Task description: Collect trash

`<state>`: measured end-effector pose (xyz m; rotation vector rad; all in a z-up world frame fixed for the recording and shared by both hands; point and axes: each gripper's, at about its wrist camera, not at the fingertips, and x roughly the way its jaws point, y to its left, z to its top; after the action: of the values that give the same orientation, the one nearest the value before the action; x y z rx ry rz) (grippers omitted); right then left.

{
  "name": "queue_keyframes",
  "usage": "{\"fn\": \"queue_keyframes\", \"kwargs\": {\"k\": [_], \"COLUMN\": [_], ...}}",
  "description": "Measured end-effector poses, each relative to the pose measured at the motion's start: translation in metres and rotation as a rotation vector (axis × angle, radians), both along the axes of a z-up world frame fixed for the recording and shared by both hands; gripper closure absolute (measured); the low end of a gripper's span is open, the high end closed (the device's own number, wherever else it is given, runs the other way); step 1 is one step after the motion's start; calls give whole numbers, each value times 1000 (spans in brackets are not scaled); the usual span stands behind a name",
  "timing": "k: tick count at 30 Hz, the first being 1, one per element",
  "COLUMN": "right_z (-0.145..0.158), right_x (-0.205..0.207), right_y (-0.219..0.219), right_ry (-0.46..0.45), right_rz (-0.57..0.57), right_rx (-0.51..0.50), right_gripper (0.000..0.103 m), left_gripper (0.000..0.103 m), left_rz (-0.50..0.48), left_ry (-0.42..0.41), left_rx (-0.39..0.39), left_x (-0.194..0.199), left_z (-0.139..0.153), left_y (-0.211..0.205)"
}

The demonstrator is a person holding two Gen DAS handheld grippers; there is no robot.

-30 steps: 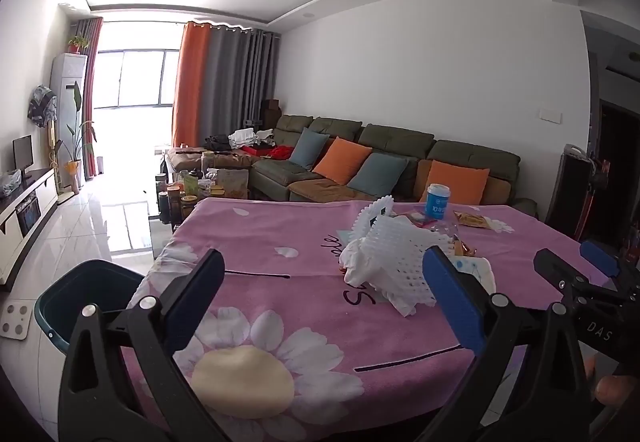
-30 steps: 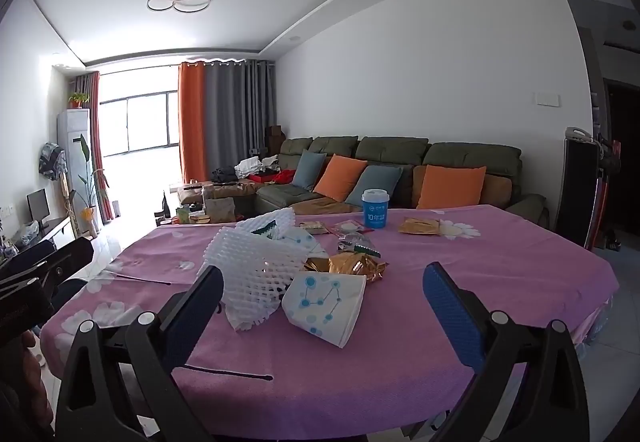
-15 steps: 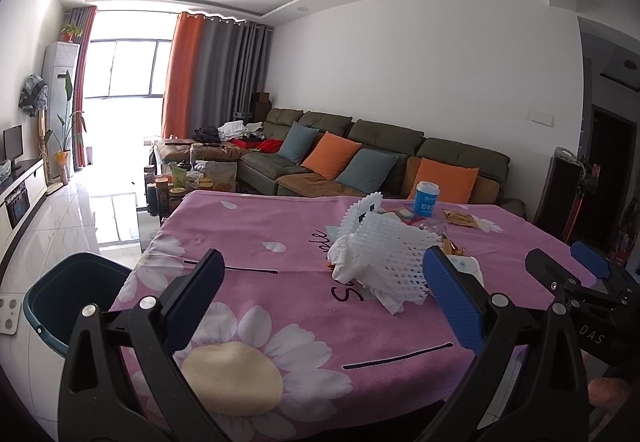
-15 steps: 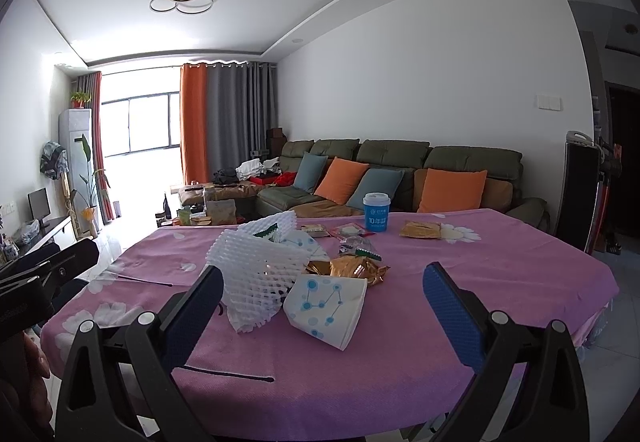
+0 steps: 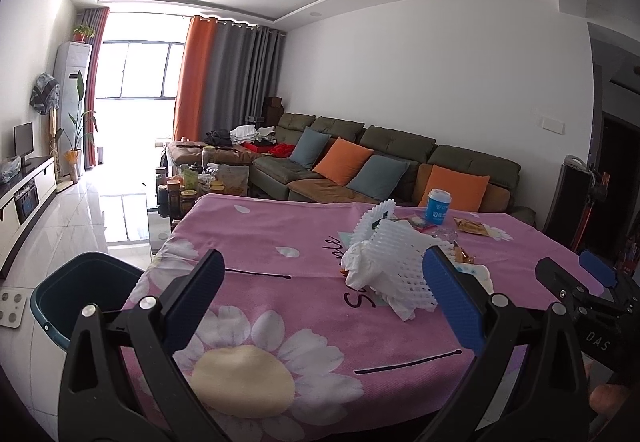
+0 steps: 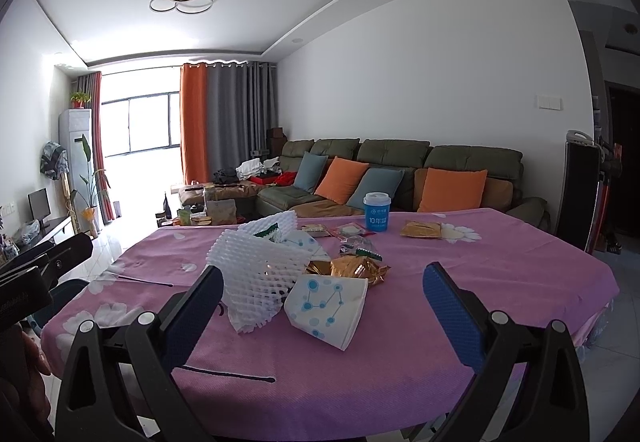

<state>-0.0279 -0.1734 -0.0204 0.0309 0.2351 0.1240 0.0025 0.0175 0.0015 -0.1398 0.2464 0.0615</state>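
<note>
The tabletop (image 6: 500,282), draped in a pink cloth with daisy prints, filled the lower half of both views, with a green sofa (image 6: 400,162) behind it along the wall. A dark teal bin (image 5: 80,302) stood on the floor just beside the tabletop's left edge. The left gripper (image 5: 324,294) hung over the near edge, its blue-padded fingers (image 5: 452,302) spread wide with nothing between them; the right gripper (image 6: 320,306) was likewise spread and empty. The trash lay clustered mid-table: a white foam net (image 6: 260,274) crumpled against tissue paper (image 5: 368,266), a white cup with blue dots (image 6: 328,306) on its side touching the net, a gold wrapper (image 6: 356,268) just behind it, and farther back an upright blue paper cup (image 6: 376,212) near a flat tan packet (image 6: 420,229)
</note>
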Motion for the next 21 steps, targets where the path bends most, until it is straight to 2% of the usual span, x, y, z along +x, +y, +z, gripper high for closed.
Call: {"fn": "queue_keyframes", "kwargs": {"k": [8,21], "right_z": [0,0], "right_x": [1,0], "right_y": [0,0], "right_ry": [1,2], "right_rz": [-1,0], "right_rx": [0,3], "right_gripper": [7,7], "left_gripper": [6,6], "left_rz": [-5,-17], "left_ry": [-18,2], "left_rx": [10,18], "left_x": [-4,0], "left_z": [1,0], "left_y": [-3,-3]}}
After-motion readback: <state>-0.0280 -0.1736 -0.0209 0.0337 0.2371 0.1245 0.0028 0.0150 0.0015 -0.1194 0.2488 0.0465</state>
